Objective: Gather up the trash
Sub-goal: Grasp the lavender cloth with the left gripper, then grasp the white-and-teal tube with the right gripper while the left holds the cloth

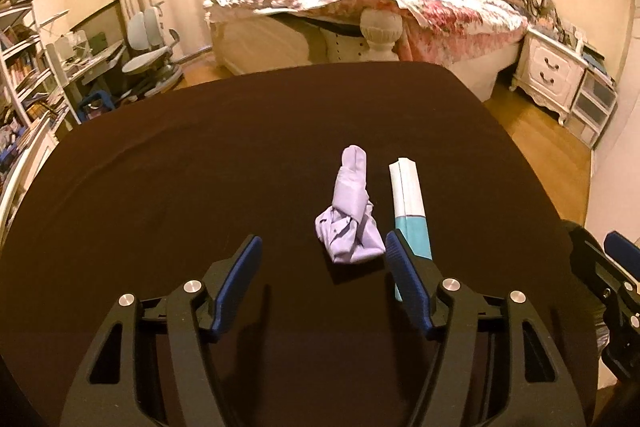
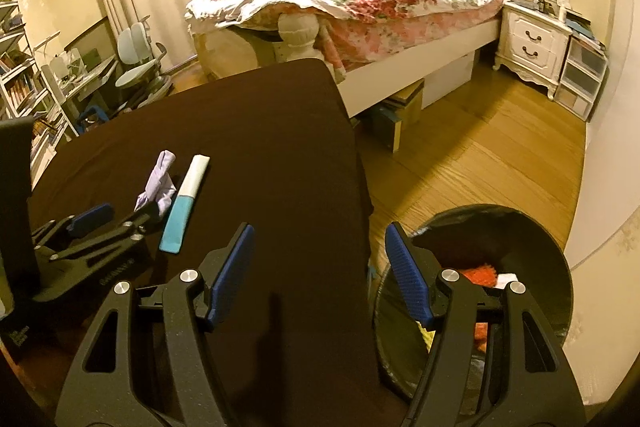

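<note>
So the trash run is looking partly done from what I can see. The round black bin with a dark liner [image 2: 520, 227] is sitting on the wooden floor right off the right edge of the table, and it's already holding some stuff: something orange and fuzzy, a white scrap, a bit of yellow. Can't tell exactly what those are.

Two pieces are still waiting on the table covered in dark brown cloth [image 1: 200, 147]: a crumpled lilac glove-like wad [image 1: 352, 215] and a long flat white-and-teal paper packet [image 1: 410, 211], lying just beside each other, side by side. Both are running lengthwise away from the cameras toward the bed, the packet with its white end pointing far and its teal end near. The wad's finger-like tip is also pointing away, with the bunched part closest.

The left claw [image 1: 322, 247] is hanging just short of the wad with its jaws apart and nothing between the pads, and its right finger is lying over the packet's near end in that view. The right claw [image 2: 320, 235] is hovering over the table's edge next to the bin, jaws apart, empty too.
</note>
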`<state>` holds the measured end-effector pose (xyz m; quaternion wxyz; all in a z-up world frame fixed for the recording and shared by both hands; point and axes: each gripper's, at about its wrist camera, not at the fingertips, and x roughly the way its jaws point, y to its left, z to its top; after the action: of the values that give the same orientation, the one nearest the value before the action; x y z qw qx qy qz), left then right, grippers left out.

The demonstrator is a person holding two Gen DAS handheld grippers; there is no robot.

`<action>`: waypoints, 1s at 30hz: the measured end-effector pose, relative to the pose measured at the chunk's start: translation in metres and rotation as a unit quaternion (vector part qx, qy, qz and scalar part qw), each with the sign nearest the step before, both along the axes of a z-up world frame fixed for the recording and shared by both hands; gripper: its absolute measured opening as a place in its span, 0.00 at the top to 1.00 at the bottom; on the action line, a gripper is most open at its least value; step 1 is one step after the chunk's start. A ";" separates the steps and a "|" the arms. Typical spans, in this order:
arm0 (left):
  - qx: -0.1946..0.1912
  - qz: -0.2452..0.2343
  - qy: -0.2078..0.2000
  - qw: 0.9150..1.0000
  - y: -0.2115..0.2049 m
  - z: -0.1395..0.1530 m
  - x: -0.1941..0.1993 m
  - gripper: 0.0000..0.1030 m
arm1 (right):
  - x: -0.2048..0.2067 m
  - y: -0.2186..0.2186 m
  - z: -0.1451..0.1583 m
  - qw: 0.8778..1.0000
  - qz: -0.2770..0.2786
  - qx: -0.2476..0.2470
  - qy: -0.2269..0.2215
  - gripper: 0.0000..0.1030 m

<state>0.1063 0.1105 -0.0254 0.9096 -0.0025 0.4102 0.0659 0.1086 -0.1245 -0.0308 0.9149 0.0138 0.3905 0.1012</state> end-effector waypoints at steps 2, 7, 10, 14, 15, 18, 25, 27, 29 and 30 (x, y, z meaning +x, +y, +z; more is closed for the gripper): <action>-0.007 -0.005 0.009 1.000 0.002 -0.002 0.004 0.37 | 0.004 0.004 -0.001 1.000 0.002 -0.001 0.002 0.36; -0.012 -0.023 0.020 0.999 0.005 -0.005 0.013 0.56 | 0.005 0.017 -0.003 1.000 0.010 -0.007 0.005 0.36; -0.031 -0.030 0.023 0.999 0.010 -0.006 0.014 0.63 | 0.005 0.024 -0.003 1.000 0.015 -0.010 0.006 0.36; -0.044 -0.026 0.017 0.999 0.016 -0.004 0.008 0.64 | 0.004 0.034 -0.004 1.000 0.022 -0.013 0.010 0.36; -0.043 -0.023 0.014 0.999 0.019 -0.003 0.006 0.64 | 0.003 0.036 -0.004 1.000 0.024 -0.013 0.010 0.36; -0.037 -0.012 0.012 0.999 0.032 -0.002 -0.001 0.64 | 0.003 0.049 -0.003 0.999 0.034 -0.014 0.010 0.36; -0.028 0.031 0.017 0.999 0.074 -0.003 -0.021 0.64 | 0.005 0.088 -0.011 0.997 0.067 -0.018 0.023 0.36; -0.024 0.042 0.016 0.999 0.084 -0.003 -0.027 0.64 | 0.009 0.098 -0.016 0.997 0.073 -0.025 0.029 0.37; -0.019 0.050 0.017 0.998 0.093 -0.004 -0.033 0.64 | 0.016 0.107 -0.022 0.996 0.078 -0.038 0.035 0.41; -0.016 0.054 0.018 0.998 0.098 -0.004 -0.036 0.64 | 0.019 0.110 -0.024 0.995 0.079 -0.044 0.038 0.44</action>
<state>0.0701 0.2089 -0.0299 0.8971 -0.0379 0.4266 0.1084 0.1277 -0.0149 -0.0548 0.8884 -0.0537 0.4285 0.1555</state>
